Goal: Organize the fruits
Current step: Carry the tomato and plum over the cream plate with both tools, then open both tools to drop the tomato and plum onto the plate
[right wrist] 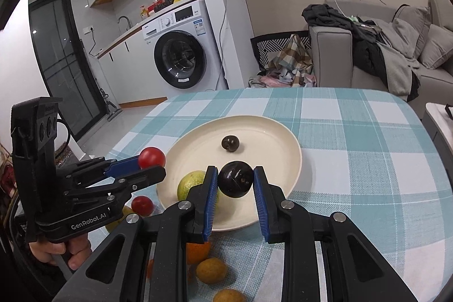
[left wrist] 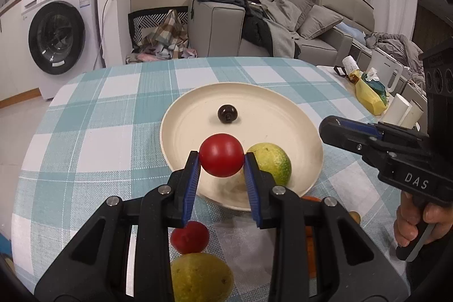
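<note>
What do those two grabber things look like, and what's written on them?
Both are black plastic pistol-grip tools with silver screws and ridged blue pads inside the fingers. The left gripper reads "GenRobot.AI" in white on its side, with a black cable behind. The right gripper shows white letters "DAS". Bare hands hold them; no sleeves show.

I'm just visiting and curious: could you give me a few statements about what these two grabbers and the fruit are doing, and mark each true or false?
1. The left gripper holds a red fruit. True.
2. The right gripper is empty. False: a dark fruit sits between its fingers.
3. The plate holds a small dark fruit and a green fruit. True.
4. The tablecloth is plain white. False: it is checked teal and white.
5. All the fruit is already on the plate. False: a second red fruit and orange ones lie on the cloth.
</note>
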### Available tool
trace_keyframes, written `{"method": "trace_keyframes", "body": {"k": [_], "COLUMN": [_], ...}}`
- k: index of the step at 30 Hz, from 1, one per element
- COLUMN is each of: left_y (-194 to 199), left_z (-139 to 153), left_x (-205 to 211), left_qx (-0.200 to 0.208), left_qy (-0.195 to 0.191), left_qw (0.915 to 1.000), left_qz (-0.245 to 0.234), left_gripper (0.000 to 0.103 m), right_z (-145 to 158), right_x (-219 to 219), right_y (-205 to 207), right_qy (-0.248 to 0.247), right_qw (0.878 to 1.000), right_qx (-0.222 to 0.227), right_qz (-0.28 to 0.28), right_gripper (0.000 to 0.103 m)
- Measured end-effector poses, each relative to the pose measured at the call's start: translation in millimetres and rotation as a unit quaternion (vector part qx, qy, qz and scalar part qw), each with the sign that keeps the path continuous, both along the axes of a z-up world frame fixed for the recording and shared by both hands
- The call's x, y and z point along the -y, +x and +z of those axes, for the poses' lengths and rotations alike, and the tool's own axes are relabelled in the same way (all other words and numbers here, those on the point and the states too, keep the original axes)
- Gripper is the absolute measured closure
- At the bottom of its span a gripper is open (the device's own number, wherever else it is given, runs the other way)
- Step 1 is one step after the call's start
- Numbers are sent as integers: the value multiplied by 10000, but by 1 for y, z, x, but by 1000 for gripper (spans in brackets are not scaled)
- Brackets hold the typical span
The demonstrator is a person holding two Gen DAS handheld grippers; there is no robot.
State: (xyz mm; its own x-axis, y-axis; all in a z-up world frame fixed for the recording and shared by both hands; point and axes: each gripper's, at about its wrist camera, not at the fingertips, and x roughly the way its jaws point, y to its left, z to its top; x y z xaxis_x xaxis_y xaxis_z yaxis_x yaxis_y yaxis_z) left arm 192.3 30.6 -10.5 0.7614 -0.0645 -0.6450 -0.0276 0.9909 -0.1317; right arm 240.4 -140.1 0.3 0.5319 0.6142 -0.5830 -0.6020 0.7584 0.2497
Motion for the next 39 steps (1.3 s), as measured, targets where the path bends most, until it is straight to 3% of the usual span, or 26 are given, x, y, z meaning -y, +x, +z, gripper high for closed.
{"method": "trace_keyframes", "body": {"k": [18, 29, 34, 36, 38, 39], "left_y": [9, 7, 3, 1, -4, -6], "left_z": [-18, -16, -14, -13, -10, -9], "left_x": [5, 6, 5, 5, 4, 4], "left_qx": [-266, -204, -159, -138, -82, -57], "left_qy": [107, 116, 108, 119, 141, 162], "left_qw": [9996, 9997, 9998, 9998, 9999, 9999], "left_qz": [-13, -15, -34, -25, -12, 11], "left_gripper": [75, 75, 73, 65, 48, 42], "right_z": [-26, -32, -29, -27, -27, -27], "right_x": [-6, -10, -6, -3, -1, 0], "right_y": [6, 7, 6, 4, 4, 4], "right_qy": [-176, -275, -182, -168, -181, -179], "right_qw": [9992, 9988, 9994, 9996, 9996, 9996], "right_qx": [-333, -396, -296, -216, -209, -208], "right_qz": [116, 116, 42, 5, -26, -36], "right_gripper": [77, 76, 55, 54, 49, 41]}}
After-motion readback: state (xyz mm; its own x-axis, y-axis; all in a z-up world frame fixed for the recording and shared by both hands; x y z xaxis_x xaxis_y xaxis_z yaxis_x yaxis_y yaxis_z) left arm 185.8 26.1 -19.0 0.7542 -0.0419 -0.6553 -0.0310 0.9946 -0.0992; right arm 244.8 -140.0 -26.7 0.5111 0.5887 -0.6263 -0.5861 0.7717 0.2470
